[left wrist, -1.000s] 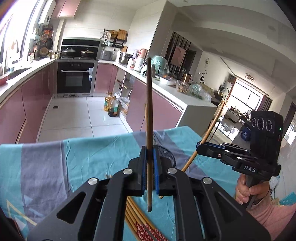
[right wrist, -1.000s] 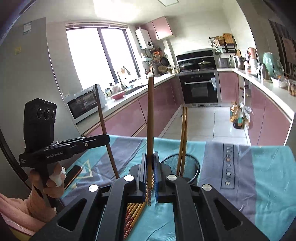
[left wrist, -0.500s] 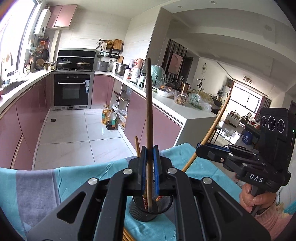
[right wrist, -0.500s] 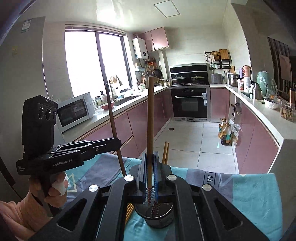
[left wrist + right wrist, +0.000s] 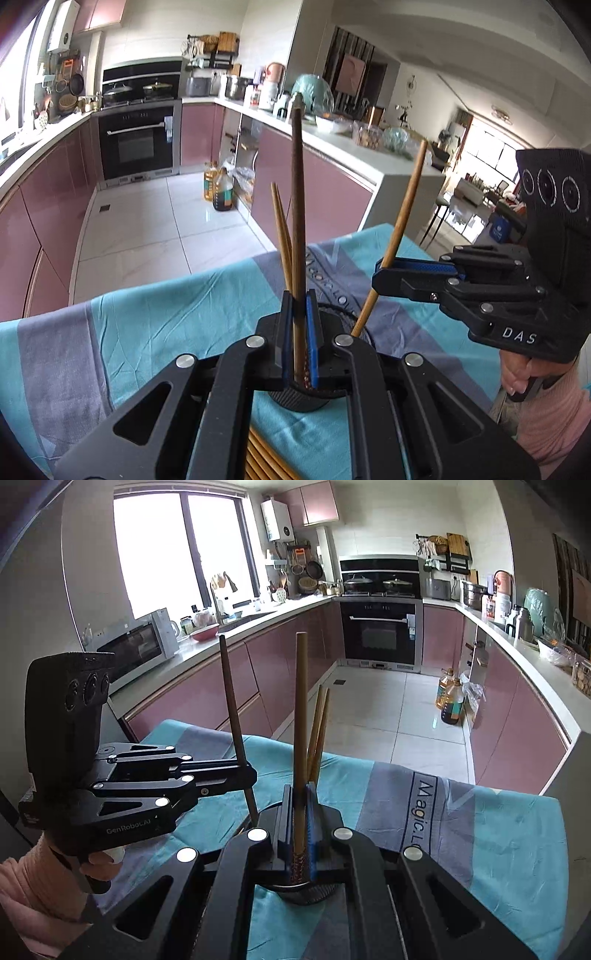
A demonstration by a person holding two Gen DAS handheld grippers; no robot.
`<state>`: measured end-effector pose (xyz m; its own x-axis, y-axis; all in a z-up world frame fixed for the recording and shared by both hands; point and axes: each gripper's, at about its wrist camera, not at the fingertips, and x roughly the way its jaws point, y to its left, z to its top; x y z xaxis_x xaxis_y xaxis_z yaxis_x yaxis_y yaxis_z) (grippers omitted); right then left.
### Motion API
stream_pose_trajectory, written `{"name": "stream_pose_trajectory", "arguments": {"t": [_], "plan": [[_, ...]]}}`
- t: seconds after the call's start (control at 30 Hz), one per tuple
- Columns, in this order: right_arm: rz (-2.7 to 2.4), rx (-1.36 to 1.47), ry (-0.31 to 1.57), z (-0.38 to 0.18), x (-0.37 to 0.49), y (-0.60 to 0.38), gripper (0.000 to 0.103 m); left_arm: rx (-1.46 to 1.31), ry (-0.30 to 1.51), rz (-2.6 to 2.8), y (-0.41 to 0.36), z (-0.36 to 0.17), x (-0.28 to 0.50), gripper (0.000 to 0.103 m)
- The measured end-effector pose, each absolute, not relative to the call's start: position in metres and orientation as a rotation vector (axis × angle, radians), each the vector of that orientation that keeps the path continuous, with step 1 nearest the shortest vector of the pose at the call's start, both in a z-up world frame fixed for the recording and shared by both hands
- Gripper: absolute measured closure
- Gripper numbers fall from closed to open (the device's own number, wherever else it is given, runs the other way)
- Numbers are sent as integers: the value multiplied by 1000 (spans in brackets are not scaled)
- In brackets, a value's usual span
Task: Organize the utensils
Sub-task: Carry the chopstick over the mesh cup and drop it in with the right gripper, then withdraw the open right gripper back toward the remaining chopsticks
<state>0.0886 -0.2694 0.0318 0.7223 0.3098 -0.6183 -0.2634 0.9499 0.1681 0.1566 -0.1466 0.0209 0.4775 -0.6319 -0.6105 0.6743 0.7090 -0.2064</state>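
My left gripper (image 5: 300, 332) clamps a dark chopstick (image 5: 297, 206) over the black holder (image 5: 299, 400), two light sticks (image 5: 282, 229) inside; right gripper (image 5: 300, 812) clamps a light chopstick (image 5: 301, 716); teal cloth (image 5: 166, 317); kitchen behind.

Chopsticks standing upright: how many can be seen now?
4: a dark chopstick in the left gripper, a lighter chopstick in the right gripper, two in the black holder. Others may be hidden.
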Motion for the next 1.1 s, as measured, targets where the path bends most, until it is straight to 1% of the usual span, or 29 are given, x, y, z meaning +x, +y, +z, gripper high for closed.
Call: {"name": "stream_pose_trajectory", "arguments": {"t": [0.17, 0.37, 0.43, 0.5, 0.53, 0.57, 0.63, 0.73, 0.8, 0.87, 1.0, 1.1], "plan": [[322, 87, 768, 18, 105, -270, 97, 86, 760, -807, -154, 7, 167, 95], [302, 108, 786, 9, 117, -270, 97, 76, 782, -785, -157, 3, 179, 95], [283, 123, 787, 7, 120, -272, 95, 77, 772, -769, -156, 4, 182, 93], [271, 141, 780, 5, 120, -273, 94, 74, 753, -755, -153, 5, 180, 81], [273, 149, 772, 4, 118, -274, 93, 72, 743, -750, -151, 5, 179, 80], [275, 156, 763, 5, 118, -275, 88, 72, 734, -744, -149, 6, 177, 79], [263, 162, 747, 5, 112, -277, 82, 69, 714, -726, -143, 7, 172, 78], [262, 173, 716, 8, 101, -279, 82, 54, 685, -704, -128, 10, 164, 76], [273, 178, 696, 11, 91, -279, 79, 42, 657, -693, -115, 12, 157, 72], [294, 174, 664, 14, 75, -277, 74, 32, 636, -674, -100, 13, 150, 69], [366, 164, 625, 18, 43, -266, 69, 26, 627, -643, -70, 5, 132, 68], [424, 154, 632, 10, 23, -253, 67, 40, 656, -615, -55, -11, 119, 68]]}}
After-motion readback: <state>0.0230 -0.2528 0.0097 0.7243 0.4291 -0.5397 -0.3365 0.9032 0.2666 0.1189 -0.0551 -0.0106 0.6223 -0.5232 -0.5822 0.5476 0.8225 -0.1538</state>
